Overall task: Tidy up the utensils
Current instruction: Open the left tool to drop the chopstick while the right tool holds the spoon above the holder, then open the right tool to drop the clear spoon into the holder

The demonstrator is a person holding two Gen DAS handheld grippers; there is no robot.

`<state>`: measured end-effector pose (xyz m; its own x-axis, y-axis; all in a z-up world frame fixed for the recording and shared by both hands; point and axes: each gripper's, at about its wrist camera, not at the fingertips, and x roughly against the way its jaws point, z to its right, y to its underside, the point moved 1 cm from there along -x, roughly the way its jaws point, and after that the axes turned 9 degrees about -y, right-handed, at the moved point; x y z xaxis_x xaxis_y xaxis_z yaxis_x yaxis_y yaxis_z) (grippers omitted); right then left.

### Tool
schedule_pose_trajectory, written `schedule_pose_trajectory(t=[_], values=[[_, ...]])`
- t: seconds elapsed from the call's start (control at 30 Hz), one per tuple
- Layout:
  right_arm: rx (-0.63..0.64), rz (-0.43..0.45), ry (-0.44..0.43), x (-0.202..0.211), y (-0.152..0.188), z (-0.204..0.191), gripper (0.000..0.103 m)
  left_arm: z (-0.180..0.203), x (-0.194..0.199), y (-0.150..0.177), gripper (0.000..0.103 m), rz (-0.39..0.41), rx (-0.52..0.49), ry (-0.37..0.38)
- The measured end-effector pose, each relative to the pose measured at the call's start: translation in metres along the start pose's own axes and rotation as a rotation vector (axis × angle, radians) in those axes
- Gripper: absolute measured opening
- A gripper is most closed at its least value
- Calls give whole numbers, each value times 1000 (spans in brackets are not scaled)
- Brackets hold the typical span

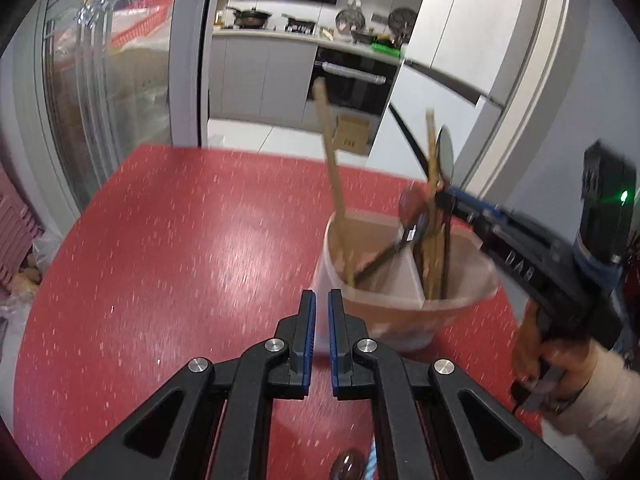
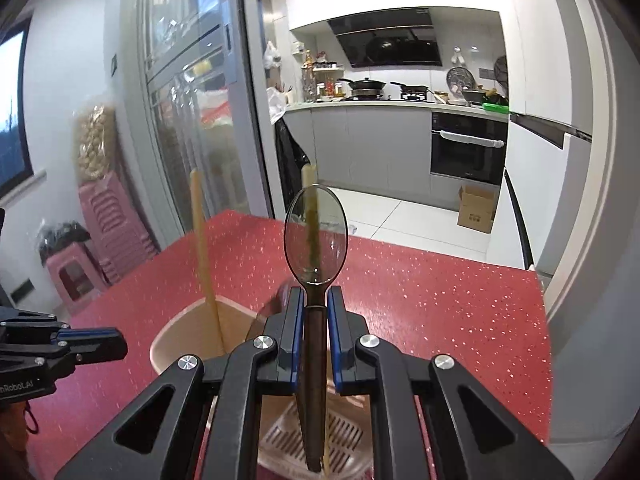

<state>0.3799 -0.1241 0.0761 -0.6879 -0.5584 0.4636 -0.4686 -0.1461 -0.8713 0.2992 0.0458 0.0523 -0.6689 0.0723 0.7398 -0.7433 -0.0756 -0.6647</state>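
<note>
Spoon [image 2: 315, 236] sits pinched by its handle in my right hand-held gripper [image 2: 314, 300], bowl up at twelve o'clock, long axis running along the fingers. Below it, toward six o'clock, stands the divided utensil holder [image 2: 180, 328] on the red counter [image 2: 440, 300]. My left hand-held gripper [image 1: 321, 300] is pressed together, empty, with the holder at two o'clock. I judge the right nearer for lowering the spoon in.

Black tongs [image 1: 321, 300], blue pads, cream sleeve [image 1: 600, 392]
</note>
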Motion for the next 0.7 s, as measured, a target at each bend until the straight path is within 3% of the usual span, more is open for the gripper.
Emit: schedule_pose_trajectory(t=[0.3,0.4,0.43,0.47,0.5,0.7], values=[[-9,-58,-2,5,10,4,14,-4,-5,60,34,-82,-54,-82],[-17,-72,-2,6,10,6,28,-2,-7,78,34,-114,-75,-87],[-21,-73,-2,7,9,6,34,-1,-8,82,56,-125,-82,-89],[-23,-70,-2,8,9,6,35,1,-9,88,84,-145,-91,-92],[-24,-69,-1,9,9,5,35,2,-10,92,103,-158,-94,-100],[-35,-80,-2,7,11,6,35,21,-11,117,103,-184,-191,-79]])
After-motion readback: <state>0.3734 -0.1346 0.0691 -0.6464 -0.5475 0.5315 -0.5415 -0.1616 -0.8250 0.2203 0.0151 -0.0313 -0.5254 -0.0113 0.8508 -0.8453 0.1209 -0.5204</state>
